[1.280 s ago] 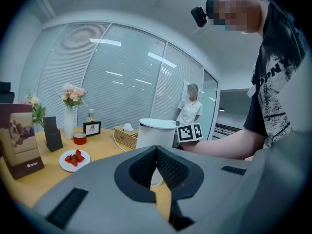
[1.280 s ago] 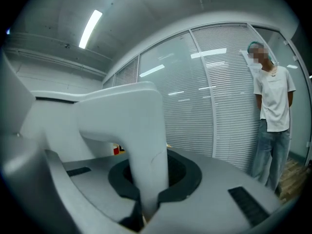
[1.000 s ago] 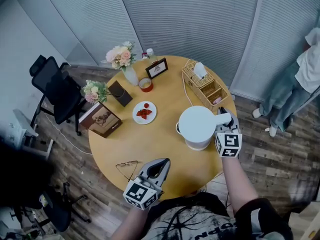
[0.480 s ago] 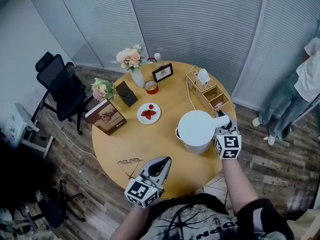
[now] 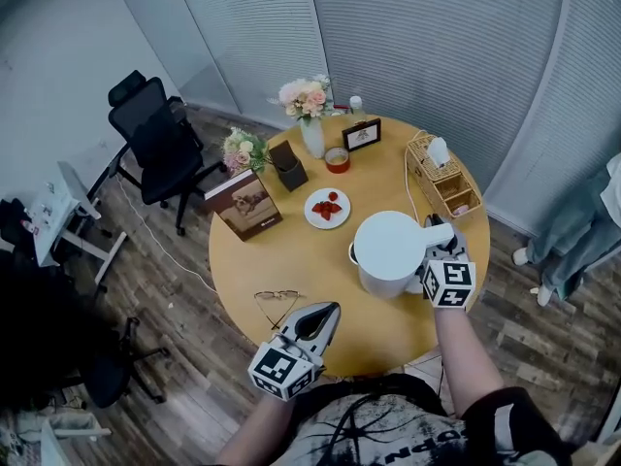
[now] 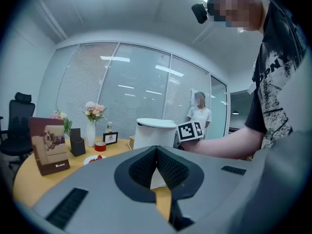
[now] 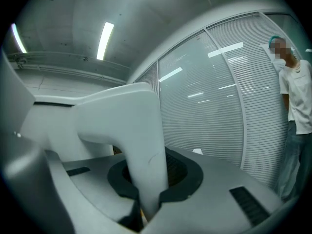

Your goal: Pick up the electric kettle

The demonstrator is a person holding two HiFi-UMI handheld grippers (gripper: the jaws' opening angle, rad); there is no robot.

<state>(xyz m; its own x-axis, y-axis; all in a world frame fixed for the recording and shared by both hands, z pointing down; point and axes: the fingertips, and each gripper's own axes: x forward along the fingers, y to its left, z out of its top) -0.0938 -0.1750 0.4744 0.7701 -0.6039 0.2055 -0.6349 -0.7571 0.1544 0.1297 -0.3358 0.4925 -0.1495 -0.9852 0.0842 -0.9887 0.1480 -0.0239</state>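
The white electric kettle (image 5: pixel 388 246) is at the right side of the round wooden table (image 5: pixel 291 270). My right gripper (image 5: pixel 439 251) is closed round its white handle (image 7: pixel 141 145). The handle fills the gap between the dark pads, and the jaws are opening slightly. Whether the kettle's base touches the table is hidden. My left gripper (image 5: pixel 326 311) hovers over the table's near edge, shut and holding nothing. In the left gripper view its jaws (image 6: pixel 157 152) meet, and the kettle (image 6: pixel 153 133) shows beyond them.
On the table are eyeglasses (image 5: pixel 278 297), a plate of strawberries (image 5: pixel 328 208), a standing book (image 5: pixel 247 205), two flower vases (image 5: pixel 310 115), a red candle (image 5: pixel 337 158) and a wicker basket (image 5: pixel 444 173). A black office chair (image 5: pixel 155 139) stands at left. A person (image 5: pixel 582 231) stands at right.
The kettle and my right gripper have shifted left, closer to the strawberry plate. My left gripper has moved a little nearer the eyeglasses. The head view has swung, so the table sits further right.
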